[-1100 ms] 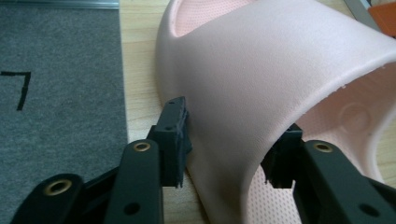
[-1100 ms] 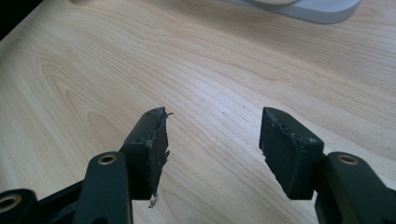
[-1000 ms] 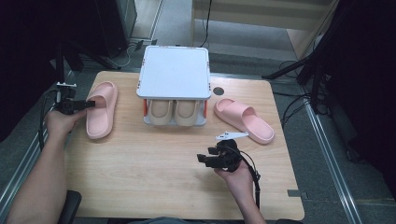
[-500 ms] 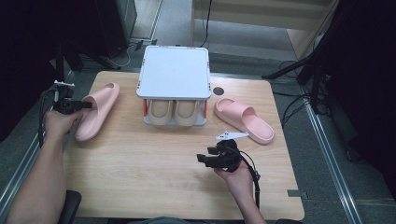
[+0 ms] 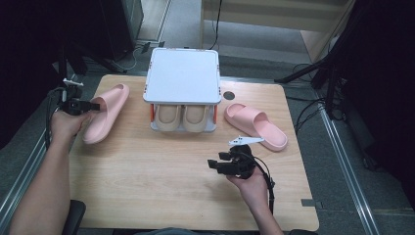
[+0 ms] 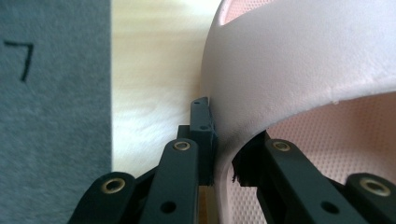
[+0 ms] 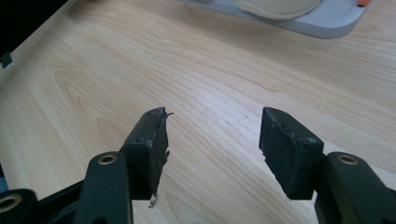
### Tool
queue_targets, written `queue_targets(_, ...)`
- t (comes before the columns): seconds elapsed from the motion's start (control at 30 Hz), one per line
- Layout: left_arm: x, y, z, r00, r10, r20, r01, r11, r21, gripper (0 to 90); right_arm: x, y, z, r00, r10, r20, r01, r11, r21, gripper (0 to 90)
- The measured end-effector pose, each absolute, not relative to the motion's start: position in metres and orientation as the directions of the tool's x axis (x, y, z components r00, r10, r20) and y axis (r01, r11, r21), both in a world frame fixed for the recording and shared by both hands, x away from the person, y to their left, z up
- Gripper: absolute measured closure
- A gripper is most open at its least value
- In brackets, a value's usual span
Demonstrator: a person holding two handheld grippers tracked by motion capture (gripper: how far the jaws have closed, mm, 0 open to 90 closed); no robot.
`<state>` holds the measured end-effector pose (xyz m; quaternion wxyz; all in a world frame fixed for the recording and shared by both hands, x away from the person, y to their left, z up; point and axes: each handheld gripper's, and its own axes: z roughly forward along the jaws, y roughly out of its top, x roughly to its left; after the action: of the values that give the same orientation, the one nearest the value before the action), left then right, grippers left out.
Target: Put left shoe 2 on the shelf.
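Left tool (image 5: 93, 105) clamped on strap of pink slipper (image 5: 105, 112), desk's 9 o'clock edge. Right tool (image 7: 212, 140) wide, empty. Step: pickup. Next, probably: lift toward shoe rack (image 5: 182, 76).

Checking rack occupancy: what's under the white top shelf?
Under the white top shelf of the rack, the rounded ends of a beige pair of slippers stick out side by side on the lower tier. The shelf covers the rest of them and everything farther back.

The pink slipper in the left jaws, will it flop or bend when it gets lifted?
The slipper looks thick and foamy, so it probably bends a little yet keeps its shape. The left gripper pinches only the strap, so the sole may tilt or swing. It likely weighs little.
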<state>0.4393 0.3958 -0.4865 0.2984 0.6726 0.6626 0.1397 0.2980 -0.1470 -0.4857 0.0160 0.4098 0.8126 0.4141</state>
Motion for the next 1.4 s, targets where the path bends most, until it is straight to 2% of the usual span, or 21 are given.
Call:
queue_targets(0.1,0.444,0.387,-0.477,0.090,0.970,-0.227,0.809,0.061,0.584,80.7,0.299,-0.150,-0.481,-0.675,0.672,0.304,0.643,0.334,0.690,42.8)
queue_targets(0.23,0.454,0.374,-0.462,0.107,0.974,-0.199,0.816,0.029,0.578,80.5,0.304,-0.153,-0.476,-0.686,0.659,0.310,0.634,0.331,0.699,42.6)
queue_targets(0.43,0.471,0.359,-0.430,0.102,0.982,-0.157,0.821,0.006,0.571,80.4,0.309,-0.155,-0.476,-0.724,0.645,0.242,0.591,0.400,0.701,42.8)
queue_targets(0.67,0.484,0.343,-0.390,0.114,0.985,-0.132,0.814,-0.016,0.581,80.1,0.316,-0.164,-0.476,-0.717,0.637,0.282,0.600,0.358,0.716,43.4)
queue_targets(0.97,0.497,0.323,-0.345,0.129,0.984,-0.124,0.807,-0.031,0.590,79.2,0.316,-0.156,-0.473,-0.748,0.609,0.263,0.570,0.388,0.724,43.3)
queue_targets(1.1,0.503,0.311,-0.323,0.139,0.977,-0.161,0.791,-0.012,0.611,78.3,0.318,-0.155,-0.471,-0.751,0.606,0.262,0.567,0.388,0.726,43.2)
queue_targets(1.4,0.520,0.275,-0.302,0.165,0.976,-0.142,0.788,-0.044,0.614,79.2,0.317,-0.152,-0.471,-0.760,0.593,0.264,0.562,0.396,0.726,43.1)
